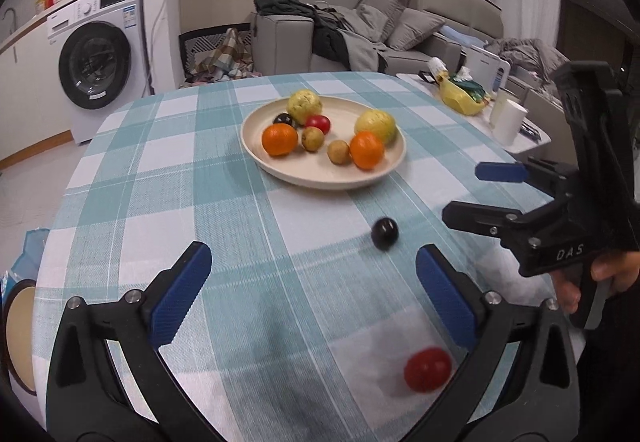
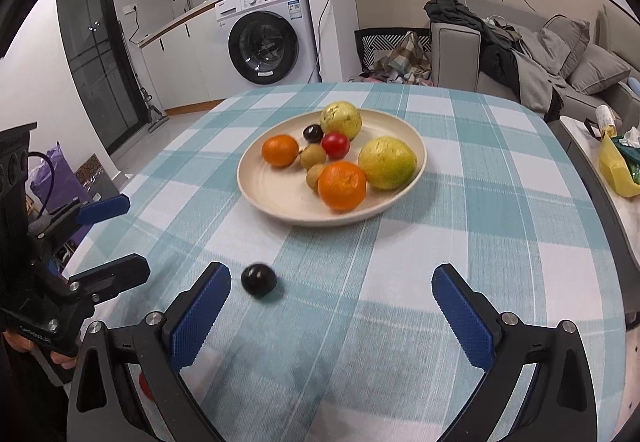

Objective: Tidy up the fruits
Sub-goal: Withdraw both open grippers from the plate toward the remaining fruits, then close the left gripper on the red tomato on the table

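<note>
Both your left gripper [image 1: 312,294] and right gripper [image 2: 330,318] gape wide, empty; nudge the small round dark plum [image 1: 385,233] and it may roll off the checked-cloth surface [image 1: 224,178]

left gripper [image 1: 312,282]: jaws spread wide (holding nothing) | right gripper [image 2: 332,306]: jaws spread wide, empty
</note>
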{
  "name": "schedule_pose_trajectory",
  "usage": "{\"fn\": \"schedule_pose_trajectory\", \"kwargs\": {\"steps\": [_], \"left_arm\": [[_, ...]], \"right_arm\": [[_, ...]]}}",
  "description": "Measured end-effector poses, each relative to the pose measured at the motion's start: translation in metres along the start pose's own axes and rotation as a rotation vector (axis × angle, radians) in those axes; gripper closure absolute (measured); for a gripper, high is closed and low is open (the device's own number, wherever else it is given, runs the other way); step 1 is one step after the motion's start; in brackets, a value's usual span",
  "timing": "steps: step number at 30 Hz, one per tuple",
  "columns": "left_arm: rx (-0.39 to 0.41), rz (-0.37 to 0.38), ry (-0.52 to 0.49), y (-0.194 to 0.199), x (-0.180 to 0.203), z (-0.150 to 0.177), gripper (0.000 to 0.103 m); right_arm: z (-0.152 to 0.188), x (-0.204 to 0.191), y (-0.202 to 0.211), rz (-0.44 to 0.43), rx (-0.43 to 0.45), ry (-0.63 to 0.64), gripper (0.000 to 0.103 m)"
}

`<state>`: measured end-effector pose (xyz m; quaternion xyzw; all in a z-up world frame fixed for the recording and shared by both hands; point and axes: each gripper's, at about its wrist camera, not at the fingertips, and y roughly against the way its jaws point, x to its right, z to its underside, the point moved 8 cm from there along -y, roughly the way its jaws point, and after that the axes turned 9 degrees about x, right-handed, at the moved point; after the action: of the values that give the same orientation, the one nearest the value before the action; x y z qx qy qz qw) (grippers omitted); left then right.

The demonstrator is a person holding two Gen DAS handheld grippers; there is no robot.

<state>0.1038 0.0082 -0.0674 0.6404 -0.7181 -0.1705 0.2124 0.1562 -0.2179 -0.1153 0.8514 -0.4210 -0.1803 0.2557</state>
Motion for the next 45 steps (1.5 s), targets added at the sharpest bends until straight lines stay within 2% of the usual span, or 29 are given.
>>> {"fn": "schedule_pose_trajectory", "kwargs": {"steps": [6,13,17,27,29,32,38,45], "left_arm": [[-0.054,0.066,-0.055,0.014,0.019,0.026,0.001],[-0.119,0.170,-0.057,0.020,0.033,0.045,0.001],[-0.148,0.197,-0.080,0.018,0.041,0.052,0.003],[-0.183,0.262,-0.131,0.019,0.057,0.061,0.036],[-0.190,0.277,-0.138,0.019,0.060,0.064,0.040],[-0.197,0.297,-0.152,0.019,0.064,0.066,0.053],[-0.206,0.358,-0.130,0.021,0.069,0.068,0.074],[-0.204,0.382,-0.130,0.023,0.072,0.069,0.075]], "right_arm": [[0.014,-0.007,0.011,-0.007,-0.012,-0.001,0.000],[0.019,-0.010,0.009,0.006,-0.027,-0.002,0.000],[0.020,-0.014,0.007,0.007,-0.035,0.014,0.000],[0.020,-0.017,0.006,0.006,-0.037,0.024,0.000],[0.021,-0.017,0.005,0.007,-0.036,0.024,0.000],[0.022,-0.017,0.004,0.009,-0.037,0.021,0.000],[0.022,-0.015,0.003,0.013,-0.040,0.021,0.000],[0.022,-0.014,0.004,0.016,-0.040,0.018,0.000]]}}
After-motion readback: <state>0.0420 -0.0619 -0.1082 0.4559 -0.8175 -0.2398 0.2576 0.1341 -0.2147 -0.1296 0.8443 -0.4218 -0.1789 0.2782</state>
